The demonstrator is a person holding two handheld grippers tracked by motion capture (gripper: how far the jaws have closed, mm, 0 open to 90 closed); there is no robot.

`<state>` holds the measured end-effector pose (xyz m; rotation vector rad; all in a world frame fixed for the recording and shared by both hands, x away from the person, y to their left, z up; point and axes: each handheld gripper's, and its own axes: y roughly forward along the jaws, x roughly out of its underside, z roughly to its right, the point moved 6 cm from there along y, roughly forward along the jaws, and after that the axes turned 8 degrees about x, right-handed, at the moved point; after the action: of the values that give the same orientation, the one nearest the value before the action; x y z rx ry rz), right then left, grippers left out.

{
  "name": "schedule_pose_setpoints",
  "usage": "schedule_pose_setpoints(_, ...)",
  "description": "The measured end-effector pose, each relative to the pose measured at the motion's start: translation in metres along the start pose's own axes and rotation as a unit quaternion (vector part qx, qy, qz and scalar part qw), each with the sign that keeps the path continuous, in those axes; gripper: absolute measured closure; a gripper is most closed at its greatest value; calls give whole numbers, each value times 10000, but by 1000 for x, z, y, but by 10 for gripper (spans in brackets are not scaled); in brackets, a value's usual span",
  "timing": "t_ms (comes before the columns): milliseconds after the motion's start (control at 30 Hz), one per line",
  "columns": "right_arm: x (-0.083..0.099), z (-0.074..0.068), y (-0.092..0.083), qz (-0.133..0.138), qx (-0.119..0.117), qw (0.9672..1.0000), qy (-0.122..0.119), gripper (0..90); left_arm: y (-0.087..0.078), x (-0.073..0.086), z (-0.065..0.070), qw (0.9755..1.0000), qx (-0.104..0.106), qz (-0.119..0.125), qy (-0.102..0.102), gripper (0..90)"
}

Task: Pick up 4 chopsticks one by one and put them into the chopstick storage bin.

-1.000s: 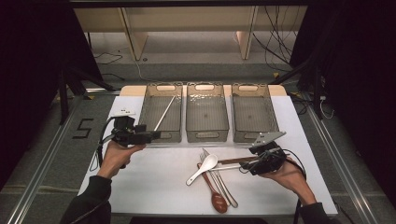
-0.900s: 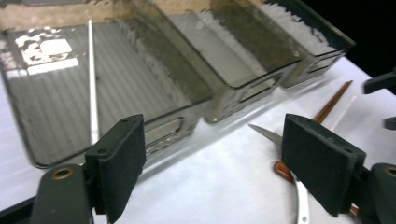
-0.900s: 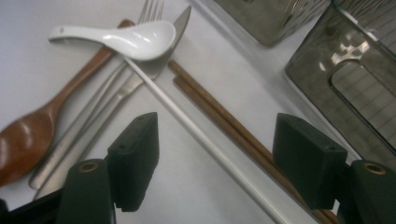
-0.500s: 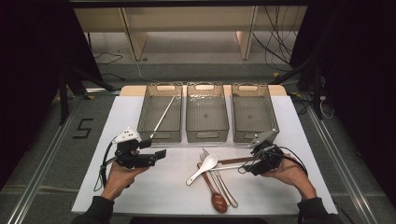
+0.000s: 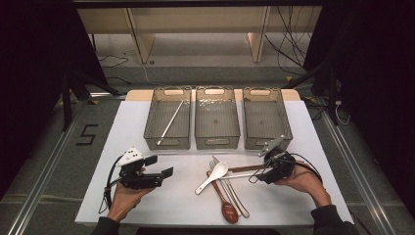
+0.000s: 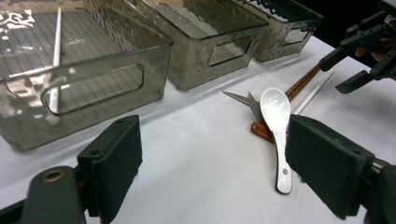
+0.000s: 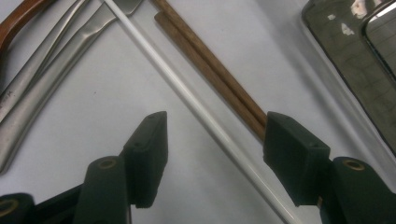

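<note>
Right gripper [image 7: 212, 158] jaws closing in around one white chopstick [image 7: 196, 105], pads not yet pressing on it.

Two brown chopsticks [image 7: 210, 65] lie just beside it. Left gripper [image 5: 159, 166] hovers, jaws wide, empty. One white spoon [image 5: 213, 176], one wooden spoon [image 5: 226, 205] nearby; three clear bins [image 5: 217, 142] behind, the left one with another white chopstick [image 5: 170, 122].

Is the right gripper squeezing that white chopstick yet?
Apart. In the right gripper view the white chopstick runs between the right gripper, bare table showing between it and either pad.
</note>
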<state>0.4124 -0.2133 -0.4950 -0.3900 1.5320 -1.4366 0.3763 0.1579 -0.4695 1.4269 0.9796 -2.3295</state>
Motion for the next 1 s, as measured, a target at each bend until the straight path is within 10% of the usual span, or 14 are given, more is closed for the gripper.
schedule_pose_setpoints(1000, 4, -1, 20, -502, 52, 9979, -404, 618, 1, 5, 3, 9999, -43, 13, 154, 184)
